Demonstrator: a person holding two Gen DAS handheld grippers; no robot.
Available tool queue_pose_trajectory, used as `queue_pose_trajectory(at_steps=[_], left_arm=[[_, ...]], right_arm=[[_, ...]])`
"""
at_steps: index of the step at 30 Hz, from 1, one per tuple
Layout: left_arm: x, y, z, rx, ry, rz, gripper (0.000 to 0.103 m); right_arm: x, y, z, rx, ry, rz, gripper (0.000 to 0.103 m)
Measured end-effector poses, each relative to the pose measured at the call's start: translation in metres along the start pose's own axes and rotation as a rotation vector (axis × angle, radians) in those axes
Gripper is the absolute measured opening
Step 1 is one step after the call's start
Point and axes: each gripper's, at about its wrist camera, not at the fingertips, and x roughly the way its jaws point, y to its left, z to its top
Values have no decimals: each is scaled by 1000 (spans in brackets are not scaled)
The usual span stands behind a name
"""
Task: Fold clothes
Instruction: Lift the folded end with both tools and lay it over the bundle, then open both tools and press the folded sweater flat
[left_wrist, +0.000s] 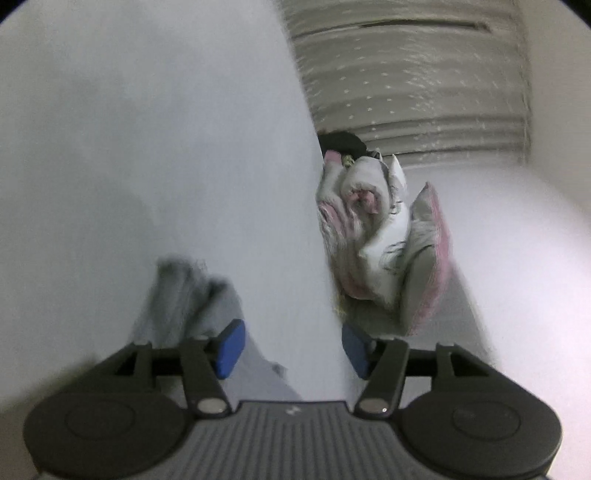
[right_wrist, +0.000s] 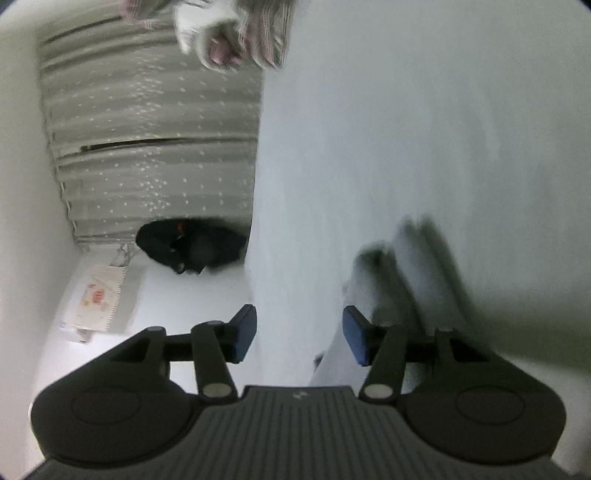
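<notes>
A large pale grey-white cloth (left_wrist: 166, 147) fills most of both wrist views, spread as a broad, smooth, blurred sheet. In the left wrist view it covers the left and centre of the picture, and a darker grey bunched fold (left_wrist: 192, 295) of it sits just above the left pad. In the right wrist view the same cloth (right_wrist: 406, 129) takes up the centre and right side, with a dark, streaked fold (right_wrist: 413, 258) near the right pad.

The left tool (left_wrist: 291, 349) has its blue pads standing apart; the cloth runs through the gap, but the pads do not press on it. The right tool (right_wrist: 299, 338) is likewise parted, with cloth passing between the pads and nothing clamped.

Beyond the cloth's edge in the left view lies a heap of pink, white and grey striped bedding (left_wrist: 376, 229), with a dark item (left_wrist: 341, 142) behind it and a pale curtain (left_wrist: 406, 81) dotted with small light marks further back. The right view shows the same curtain (right_wrist: 147, 147), a black bundle (right_wrist: 192, 245) below it, a small pale printed cloth (right_wrist: 96, 299) at the lower left, and striped bedding (right_wrist: 229, 33) at the top edge.
</notes>
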Motion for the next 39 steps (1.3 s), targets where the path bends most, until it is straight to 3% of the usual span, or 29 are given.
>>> queue_pose_trajectory(at_steps=[7,9,11,12,13,14,15,16,19,21,24,27,31,35,37,39], left_arm=[[17,-12,-7,336,-43,182,55],[25,-12,-12,404,-43,233,47],[30,-11,-14,447,-56,269,33],[33,-11,-16,469,-63,280,29],[35,-12,-18,490,-71,292,18],[36,-12,-20,511,-77,299,10],[33,-13,-21,528,-82,296,9],[28,-14,-22,535,-91,282,8],[18,-22,-23,579,-145,246,8],[21,-25,-24,632,-167,261,8],[36,-21,-32,716,-148,340,9],[46,-17,-43,802,-134,426,13],[36,-35,-52,869,-198,478,45],[28,-55,-64,921,-257,458,67],[29,-64,-71,939,-253,431,73],[33,-70,-77,953,-234,405,82]], right_arm=[[15,23,-30,-436,-38,-192,56],[22,27,-46,-590,-43,-269,56],[28,28,-61,-719,-46,-325,55],[31,28,-69,-774,-48,-342,52],[34,27,-76,-819,-46,-352,43],[35,25,-83,-860,-44,-361,36],[36,24,-90,-899,-49,-370,20],[35,24,-97,-934,-64,-374,15],[29,31,-109,-983,-168,-352,13],[24,33,-114,-995,-230,-345,12],[37,30,-117,-1033,-239,-439,12],[54,26,-117,-1030,-175,-521,18],[48,33,-122,-1053,-213,-543,43],[46,46,-137,-1118,-275,-566,48],[50,57,-148,-1180,-319,-559,61],[58,65,-154,-1237,-331,-537,64]])
